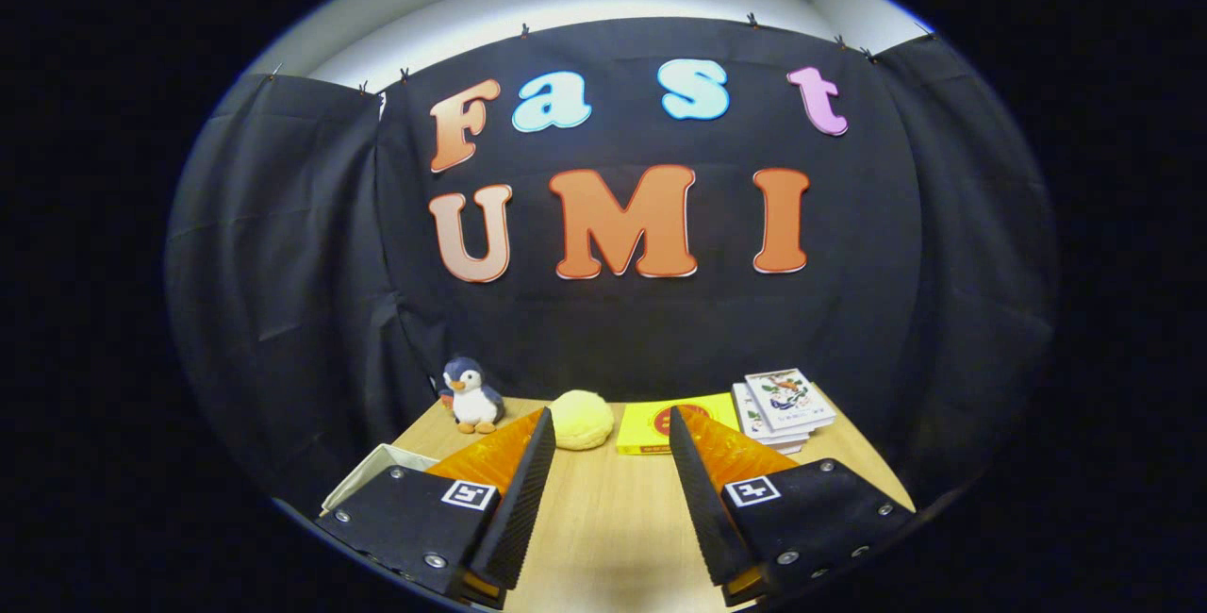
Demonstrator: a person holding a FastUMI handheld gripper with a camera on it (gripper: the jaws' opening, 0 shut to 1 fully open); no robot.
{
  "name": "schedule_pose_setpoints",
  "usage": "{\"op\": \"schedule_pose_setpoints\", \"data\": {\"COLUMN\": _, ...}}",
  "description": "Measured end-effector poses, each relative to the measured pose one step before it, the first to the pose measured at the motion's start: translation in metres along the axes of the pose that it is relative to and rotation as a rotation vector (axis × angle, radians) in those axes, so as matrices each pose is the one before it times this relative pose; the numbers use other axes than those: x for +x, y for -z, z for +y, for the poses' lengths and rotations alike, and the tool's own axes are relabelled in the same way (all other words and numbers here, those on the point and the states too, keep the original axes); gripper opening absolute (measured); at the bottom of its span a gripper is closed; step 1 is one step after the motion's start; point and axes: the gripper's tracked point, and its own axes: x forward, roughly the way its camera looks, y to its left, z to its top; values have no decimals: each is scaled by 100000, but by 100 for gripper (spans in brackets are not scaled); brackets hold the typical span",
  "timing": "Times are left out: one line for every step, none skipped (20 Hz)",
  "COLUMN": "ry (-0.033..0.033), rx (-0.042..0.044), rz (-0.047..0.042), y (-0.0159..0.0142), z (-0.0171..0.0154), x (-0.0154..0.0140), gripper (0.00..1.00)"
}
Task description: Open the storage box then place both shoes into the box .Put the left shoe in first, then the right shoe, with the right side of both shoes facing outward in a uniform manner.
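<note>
Gripper (pixel 608 439) is hovering lower centre, fingers spread wide with nothing between, aiming over the table (pixel 603 509) toward the penguin toy (pixel 471 396) — probably readying to start.

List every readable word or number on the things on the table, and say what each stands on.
Yellow box: red mark and print along its edge, too small to read.
Stack of booklets: cover print too blurred to read.
Gripper, fingers open above the table: square coded markers, no words.
</note>
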Motion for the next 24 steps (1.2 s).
{"op": "schedule_pose_setpoints", "data": {"ry": 970, "rx": -854, "rz": -2661, "y": -757, "z": -1157, "x": -405, "gripper": 75}}
{"op": "schedule_pose_setpoints", "data": {"ry": 416, "rx": -552, "rz": -2680, "y": -662, "z": -908, "x": -433, "gripper": 79}}
{"op": "schedule_pose_setpoints", "data": {"ry": 125, "rx": -433, "rz": -2439, "y": -692, "z": -783, "x": -347, "gripper": 81}}
{"op": "schedule_pose_setpoints", "data": {"ry": 173, "rx": -223, "rz": -2524, "y": -686, "z": -653, "x": -232, "gripper": 84}}
{"op": "schedule_pose_setpoints", "data": {"ry": 226, "rx": -303, "rz": -2142, "y": -757, "z": -914, "x": 104, "gripper": 86}}
{"op": "schedule_pose_setpoints", "data": {"ry": -193, "rx": -269, "rz": -2718, "y": -589, "z": -444, "x": -202, "gripper": 88}}
{"op": "schedule_pose_setpoints", "data": {"ry": 230, "rx": -596, "rz": -2473, "y": -521, "z": -553, "x": -98, "gripper": 91}}
{"op": "schedule_pose_setpoints", "data": {"ry": -77, "rx": -613, "rz": -3061, "y": -488, "z": -546, "x": -244, "gripper": 92}}
{"op": "schedule_pose_setpoints", "data": {"ry": 530, "rx": -857, "rz": -2196, "y": -488, "z": -513, "x": -122, "gripper": 94}}
{"op": "schedule_pose_setpoints", "data": {"ry": 194, "rx": -648, "rz": -2191, "y": -182, "z": -347, "x": -142, "gripper": 95}}
{"op": "schedule_pose_setpoints", "data": {"ry": 125, "rx": -615, "rz": -1394, "y": -301, "z": -385, "x": -41, "gripper": 95}}
{"op": "schedule_pose_setpoints", "data": {"ry": -227, "rx": -583, "rz": -1618, "y": -158, "z": -267, "x": -295, "gripper": 95}}
{"op": "schedule_pose_setpoints", "data": {"ry": 270, "rx": -794, "rz": -961, "y": -204, "z": -311, "x": -45, "gripper": 96}}
{"op": "schedule_pose_setpoints", "data": {"ry": 166, "rx": -549, "rz": -990, "y": 78, "z": -294, "x": -36, "gripper": 96}}
{"op": "schedule_pose_setpoints", "data": {"ry": -276, "rx": -599, "rz": -1418, "y": -367, "z": -296, "x": -157, "gripper": 96}}
{"op": "schedule_pose_setpoints", "data": {"ry": 257, "rx": -399, "rz": -893, "y": -64, "z": -280, "x": -210, "gripper": 96}}
{"op": "schedule_pose_setpoints", "data": {"ry": -72, "rx": -146, "rz": -878, "y": -58, "z": -197, "x": -51, "gripper": 96}}
{"op": "schedule_pose_setpoints", "data": {"ry": 81, "rx": -347, "rz": -619, "y": 19, "z": -187, "x": -80, "gripper": 97}}
{"op": "schedule_pose_setpoints", "data": {"ry": -4, "rx": -506, "rz": -453, "y": 54, "z": -194, "x": -61, "gripper": 97}}
{"op": "schedule_pose_setpoints", "data": {"ry": 464, "rx": -577, "rz": -209, "y": 82, "z": -258, "x": -64, "gripper": 97}}
{"op": "schedule_pose_setpoints", "data": {"ry": 261, "rx": -252, "rz": 54, "y": 200, "z": -227, "x": -64, "gripper": 97}}
{"op": "schedule_pose_setpoints", "data": {"ry": 232, "rx": 107, "rz": -40, "y": 60, "z": -118, "x": -168, "gripper": 97}}
{"op": "schedule_pose_setpoints", "data": {"ry": -32, "rx": 132, "rz": -70, "y": 100, "z": -63, "x": -72, "gripper": 97}}
{"op": "schedule_pose_setpoints", "data": {"ry": 160, "rx": -44, "rz": -28, "y": 86, "z": -106, "x": 12, "gripper": 97}}
